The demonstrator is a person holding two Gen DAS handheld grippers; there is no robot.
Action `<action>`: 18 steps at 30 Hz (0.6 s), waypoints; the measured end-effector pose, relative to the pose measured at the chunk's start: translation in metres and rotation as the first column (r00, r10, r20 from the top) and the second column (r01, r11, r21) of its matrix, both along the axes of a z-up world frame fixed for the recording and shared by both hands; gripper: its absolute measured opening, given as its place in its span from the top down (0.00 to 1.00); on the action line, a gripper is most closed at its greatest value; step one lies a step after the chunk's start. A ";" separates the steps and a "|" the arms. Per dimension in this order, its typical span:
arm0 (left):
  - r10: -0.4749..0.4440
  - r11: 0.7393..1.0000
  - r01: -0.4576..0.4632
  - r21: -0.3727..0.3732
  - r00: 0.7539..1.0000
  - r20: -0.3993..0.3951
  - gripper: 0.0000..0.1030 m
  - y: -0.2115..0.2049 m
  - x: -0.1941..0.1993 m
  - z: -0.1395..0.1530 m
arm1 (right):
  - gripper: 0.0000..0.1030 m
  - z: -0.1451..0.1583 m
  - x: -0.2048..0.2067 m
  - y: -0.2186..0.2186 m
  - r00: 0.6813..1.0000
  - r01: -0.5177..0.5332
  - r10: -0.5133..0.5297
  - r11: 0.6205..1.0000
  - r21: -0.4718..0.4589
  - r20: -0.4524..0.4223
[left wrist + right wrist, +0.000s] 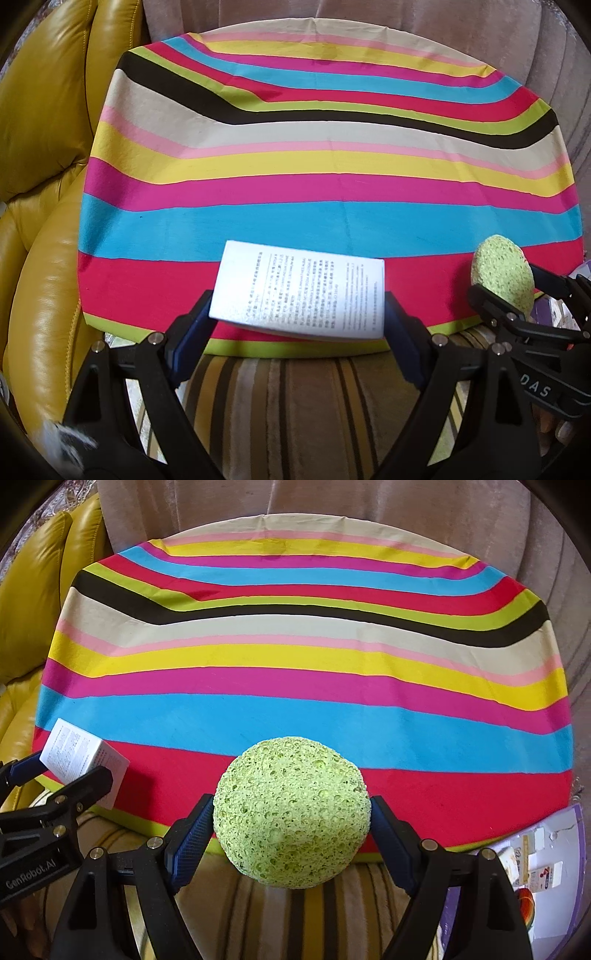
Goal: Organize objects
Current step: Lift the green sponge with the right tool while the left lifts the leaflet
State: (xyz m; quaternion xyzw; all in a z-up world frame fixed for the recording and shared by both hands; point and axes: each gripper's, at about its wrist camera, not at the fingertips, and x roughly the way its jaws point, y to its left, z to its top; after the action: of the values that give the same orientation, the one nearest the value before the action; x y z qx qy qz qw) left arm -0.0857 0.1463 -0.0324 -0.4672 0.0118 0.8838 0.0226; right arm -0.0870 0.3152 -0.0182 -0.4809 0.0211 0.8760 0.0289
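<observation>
My left gripper [297,306] is shut on a white box [299,291] with small printed text, held just above the near edge of the striped cloth [295,184]. My right gripper [291,812] is shut on a round green sponge [291,812], also at the cloth's near edge. In the left wrist view the sponge [504,269] and right gripper [506,291] show at the far right. In the right wrist view the white box [79,757] and left gripper [62,771] show at the far left.
The striped cloth [295,664] covers a rounded table. A yellow leather sofa [44,184] stands at the left. A beige curtain [332,502] hangs behind. A striped rug [295,406] lies below. A purple box [535,856] with small items sits at the lower right.
</observation>
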 end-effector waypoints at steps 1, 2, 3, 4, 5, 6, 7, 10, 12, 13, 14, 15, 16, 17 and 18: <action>-0.003 1.000 0.003 0.000 1.000 0.000 0.15 0.001 0.001 0.000 | 0.20 0.001 0.002 0.001 1.000 0.003 -0.003 1.000 0.001 0.000; -0.007 1.000 0.007 -0.001 1.000 0.000 0.15 0.003 0.001 0.000 | 0.20 0.001 0.004 0.002 1.000 0.005 -0.005 1.000 0.002 -0.001; -0.012 1.000 0.012 0.000 1.000 -0.001 0.15 0.005 0.003 0.001 | 0.20 0.002 0.006 0.003 1.000 0.007 -0.007 1.000 0.005 -0.002; -0.016 1.000 0.016 0.000 1.000 -0.002 0.15 0.006 0.004 0.001 | 0.20 0.002 0.007 0.004 1.000 0.007 -0.007 1.000 0.009 -0.003; -0.020 1.000 0.020 0.000 1.000 -0.004 0.15 0.008 0.005 0.002 | 0.20 0.003 0.010 0.005 1.000 0.007 -0.007 1.000 0.009 -0.005; -0.025 1.000 0.025 0.001 1.000 -0.005 0.15 0.010 0.006 0.002 | 0.20 0.004 0.012 0.006 1.000 0.006 -0.006 1.000 0.007 -0.007; -0.031 1.000 0.031 0.002 1.000 -0.006 0.15 0.012 0.007 0.003 | 0.20 0.005 0.013 0.007 1.000 0.006 -0.006 1.000 0.009 -0.008; -0.044 0.999 0.044 0.001 0.999 -0.007 0.15 0.018 0.010 0.004 | 0.20 0.007 0.020 0.012 1.000 0.007 -0.007 1.000 0.008 -0.015; -0.054 0.999 0.054 0.001 0.999 -0.008 0.15 0.023 0.012 0.005 | 0.20 0.008 0.023 0.016 1.000 0.014 -0.014 1.000 0.005 -0.017; -0.058 0.998 0.058 0.001 0.998 -0.009 0.15 0.025 0.013 0.006 | 0.20 0.008 0.025 0.018 1.000 0.020 -0.020 1.000 -0.001 -0.018; -0.063 0.998 0.063 0.002 0.998 -0.010 0.15 0.027 0.014 0.006 | 0.20 0.009 0.027 0.020 1.000 0.022 -0.022 1.000 -0.008 -0.019; -0.070 0.998 0.070 0.002 0.998 -0.010 0.15 0.030 0.015 0.007 | 0.20 0.009 0.028 0.023 0.999 0.026 -0.026 0.999 -0.020 -0.020; -0.073 0.997 0.073 0.003 0.997 -0.010 0.15 0.032 0.016 0.007 | 0.20 0.010 0.031 0.025 0.999 0.032 -0.032 0.999 -0.024 -0.022; -0.080 0.997 0.080 0.005 0.997 -0.009 0.15 0.035 0.016 0.007 | 0.20 0.010 0.033 0.028 0.999 0.041 -0.042 0.999 -0.026 -0.024; -0.087 0.996 0.087 0.006 0.996 -0.008 0.15 0.038 0.017 0.007 | 0.20 0.011 0.036 0.032 0.998 0.050 -0.051 0.998 -0.028 -0.028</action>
State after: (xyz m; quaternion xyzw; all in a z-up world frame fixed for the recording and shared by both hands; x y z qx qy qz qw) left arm -0.0684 0.1839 -0.0252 -0.4627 0.0294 0.8838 0.0627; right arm -0.0515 0.3471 -0.0071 -0.4680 0.0457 0.8815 0.0442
